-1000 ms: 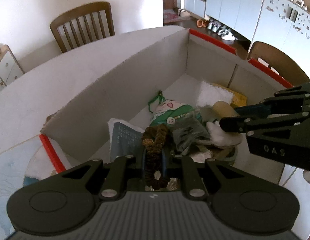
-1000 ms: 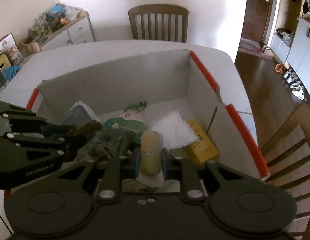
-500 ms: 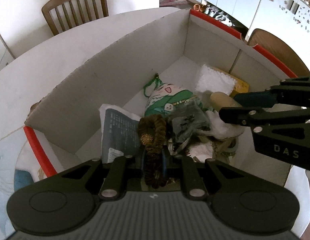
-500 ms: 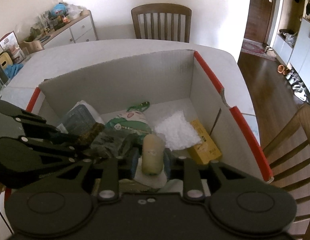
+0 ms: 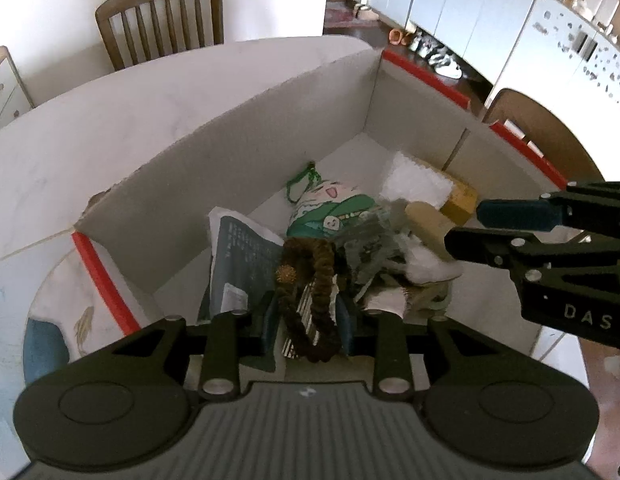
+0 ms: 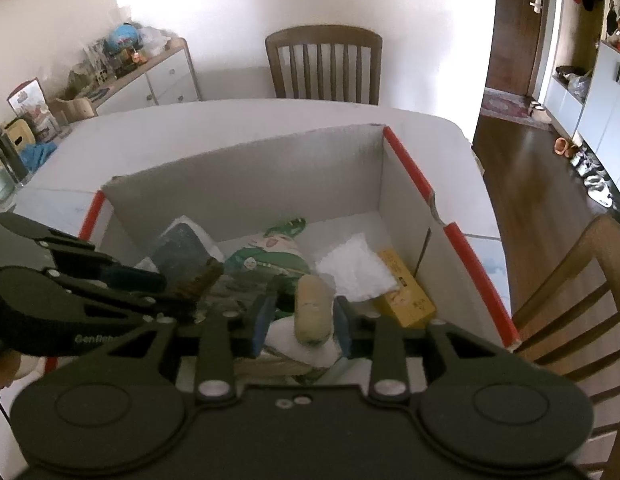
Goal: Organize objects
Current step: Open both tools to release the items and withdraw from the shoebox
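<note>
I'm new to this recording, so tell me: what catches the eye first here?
A big white cardboard box with red-taped edges fills the table, cluttered inside. Over it, the left gripper is opening around a brown beaded bracelet, while the right gripper is opening around a tan cylinder.

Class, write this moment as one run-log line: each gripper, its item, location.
left gripper: opening, brown bead bracelet between jaws | right gripper: opening, tan roll between jaws | both over cardboard box

One cardboard box (image 6: 245,184); two wooden chairs (image 5: 161,16); one bead bracelet (image 5: 310,280); one beige roll (image 6: 312,308); one yellow packet (image 6: 406,288); possibly more beneath.
</note>
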The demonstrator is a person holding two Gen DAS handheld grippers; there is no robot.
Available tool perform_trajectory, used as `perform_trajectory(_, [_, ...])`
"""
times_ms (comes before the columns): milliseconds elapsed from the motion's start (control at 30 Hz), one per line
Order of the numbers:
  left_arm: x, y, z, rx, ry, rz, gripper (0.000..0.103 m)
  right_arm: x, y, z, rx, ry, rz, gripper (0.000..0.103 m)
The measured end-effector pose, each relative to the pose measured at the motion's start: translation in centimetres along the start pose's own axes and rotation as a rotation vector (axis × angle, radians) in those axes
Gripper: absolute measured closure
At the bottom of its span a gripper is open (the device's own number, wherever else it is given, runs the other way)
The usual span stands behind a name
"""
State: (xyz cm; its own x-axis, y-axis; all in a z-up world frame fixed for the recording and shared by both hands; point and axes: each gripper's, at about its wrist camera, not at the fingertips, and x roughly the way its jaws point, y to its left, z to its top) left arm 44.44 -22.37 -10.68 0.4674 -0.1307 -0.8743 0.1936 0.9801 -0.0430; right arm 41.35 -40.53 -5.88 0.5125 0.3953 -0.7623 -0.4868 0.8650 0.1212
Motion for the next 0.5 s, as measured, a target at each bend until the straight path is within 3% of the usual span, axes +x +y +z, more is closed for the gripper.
perform_trajectory(500, [-6.8,1.1,-2.2,-0.003,-0.142,-0.114,0.073,-5.4,2.7,-0.8,0.022,-0.098,0.009,0.068])
